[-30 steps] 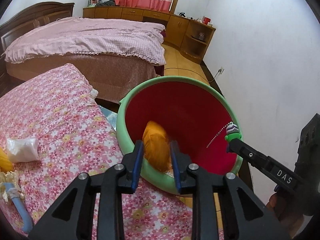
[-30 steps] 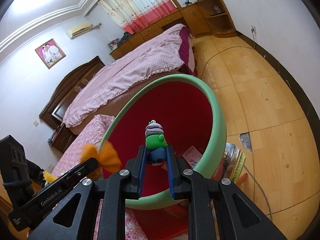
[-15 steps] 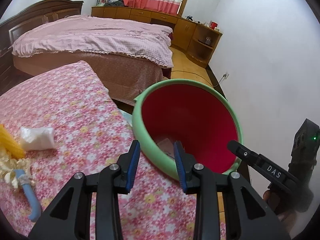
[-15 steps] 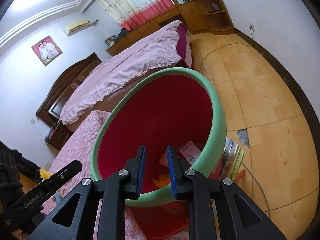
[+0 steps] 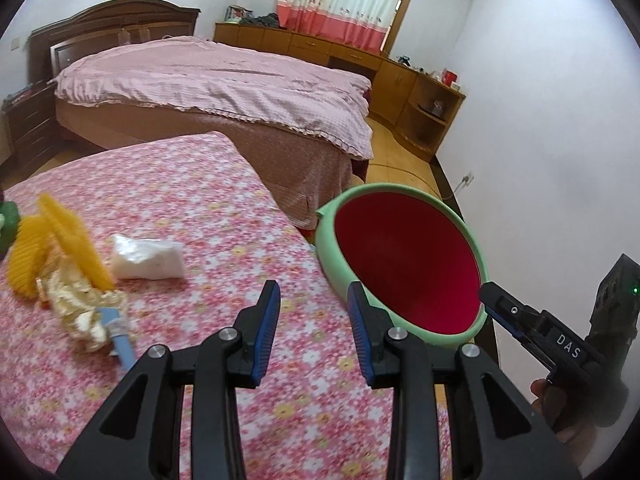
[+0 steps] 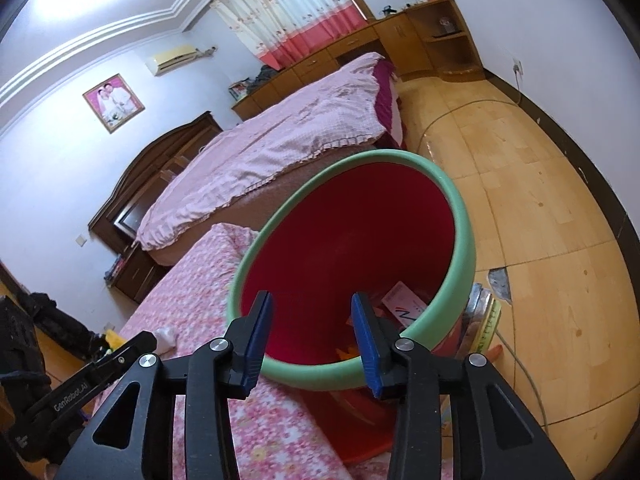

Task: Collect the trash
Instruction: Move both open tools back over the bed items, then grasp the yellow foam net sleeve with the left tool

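Nearest, the left tool [image 5: 313, 324] stands with its blue pads apart and nothing between them, over the pink floral bedspread [image 5: 192, 216]. The right tool [image 6: 311, 330] is opening, nothing between its pads, poised at the near rim of the bin [image 6: 460, 240], a red pail with a green rim standing beside the bed. Inside the bin lie a printed card [image 6: 402, 306] and an orange scrap [image 6: 346, 354]. Remaining trash sits on the bedspread, left of the left tool: a white crumpled wrapper [image 5: 146, 258], yellow ridged pieces [image 5: 76, 244], gold foil [image 5: 82, 314] and a blue stick [image 5: 122, 342]. Beyond stands a second bed [image 5: 216, 80] under a pink cover, then wooden cabinets [image 5: 328, 50] and a curtain [image 5: 340, 0].
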Available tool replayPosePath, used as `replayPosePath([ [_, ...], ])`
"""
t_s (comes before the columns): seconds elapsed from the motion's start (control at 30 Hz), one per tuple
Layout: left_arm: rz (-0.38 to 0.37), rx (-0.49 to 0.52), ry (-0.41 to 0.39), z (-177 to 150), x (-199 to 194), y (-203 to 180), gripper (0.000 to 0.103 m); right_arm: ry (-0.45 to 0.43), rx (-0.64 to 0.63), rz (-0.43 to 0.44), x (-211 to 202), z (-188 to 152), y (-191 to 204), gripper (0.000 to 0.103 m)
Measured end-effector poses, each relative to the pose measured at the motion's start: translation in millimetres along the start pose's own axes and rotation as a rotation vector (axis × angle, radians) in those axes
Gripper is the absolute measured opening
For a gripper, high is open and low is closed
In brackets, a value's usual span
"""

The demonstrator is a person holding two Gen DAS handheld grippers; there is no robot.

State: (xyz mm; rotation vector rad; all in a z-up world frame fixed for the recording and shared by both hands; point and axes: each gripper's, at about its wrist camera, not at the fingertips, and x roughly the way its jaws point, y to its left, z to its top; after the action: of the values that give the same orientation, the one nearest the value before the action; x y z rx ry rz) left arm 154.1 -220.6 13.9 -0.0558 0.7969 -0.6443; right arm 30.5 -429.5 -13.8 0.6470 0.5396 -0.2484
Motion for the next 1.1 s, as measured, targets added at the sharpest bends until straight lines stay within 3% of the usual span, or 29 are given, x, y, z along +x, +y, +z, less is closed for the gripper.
replayPosePath([
  [0.53, 0.094, -0.096, -0.091, -5.4, -54.2, 68.6, 0.035, 0.045, -0.085, 0.053, -1.0, -20.8, 53.0, 0.048],
  [1.0, 0.259, -0.160, -0.114, -6.7, -73.5, 147.9, 0.037, 0.128, -0.143, 0.045, 20.4, -46.6, 85.8, 0.049],
  [1.1, 0.279, -0.174, -0.107, -6.0, -72.9, 164.2, 0.043, 0.140, -0.151, 0.030, 25.7, -49.4, 90.3, 0.051],
])
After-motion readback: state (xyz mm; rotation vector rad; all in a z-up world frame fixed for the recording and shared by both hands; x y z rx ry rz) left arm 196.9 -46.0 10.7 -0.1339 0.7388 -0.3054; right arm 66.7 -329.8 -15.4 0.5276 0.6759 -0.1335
